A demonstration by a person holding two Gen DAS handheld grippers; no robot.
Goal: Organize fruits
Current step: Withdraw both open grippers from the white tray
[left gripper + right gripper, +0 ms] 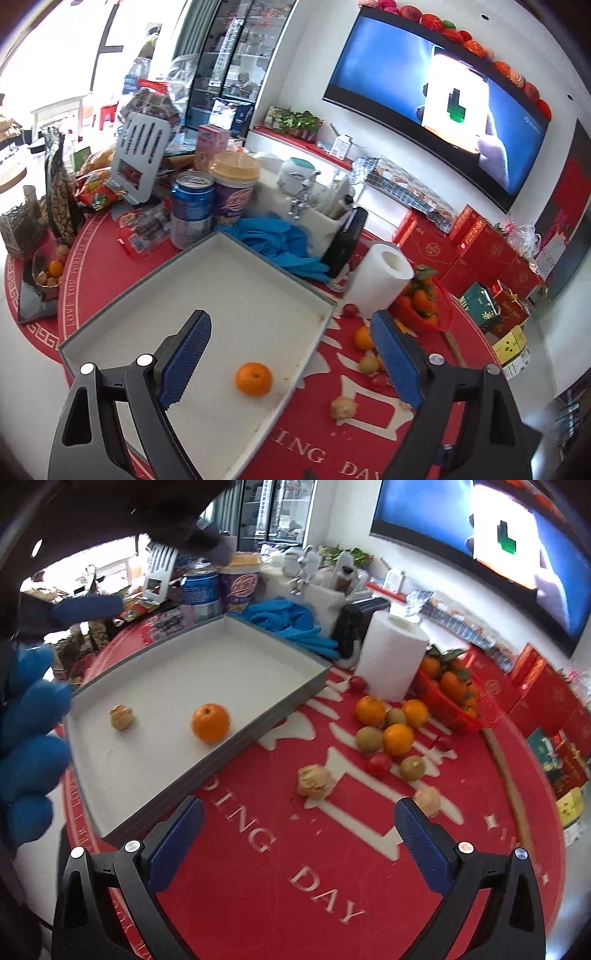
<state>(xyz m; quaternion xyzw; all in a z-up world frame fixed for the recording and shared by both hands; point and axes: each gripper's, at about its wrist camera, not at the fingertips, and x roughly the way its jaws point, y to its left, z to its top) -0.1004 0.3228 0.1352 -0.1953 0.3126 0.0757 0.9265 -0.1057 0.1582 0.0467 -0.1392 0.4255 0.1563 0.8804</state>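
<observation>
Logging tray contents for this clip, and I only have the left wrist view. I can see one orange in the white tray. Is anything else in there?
Observer: Yes. The right wrist view shows a papery husked fruit in the tray too, left of the orange and not touching it.
Operator: How many kiwis are still out on the mat? A finger blocks that pile for me.
Observer: Three kiwis, mixed with oranges and small red fruits near the paper towel roll.
Operator: And the right gripper?
Observer: The right gripper is open with nothing between its jaws, over the red mat.
</observation>
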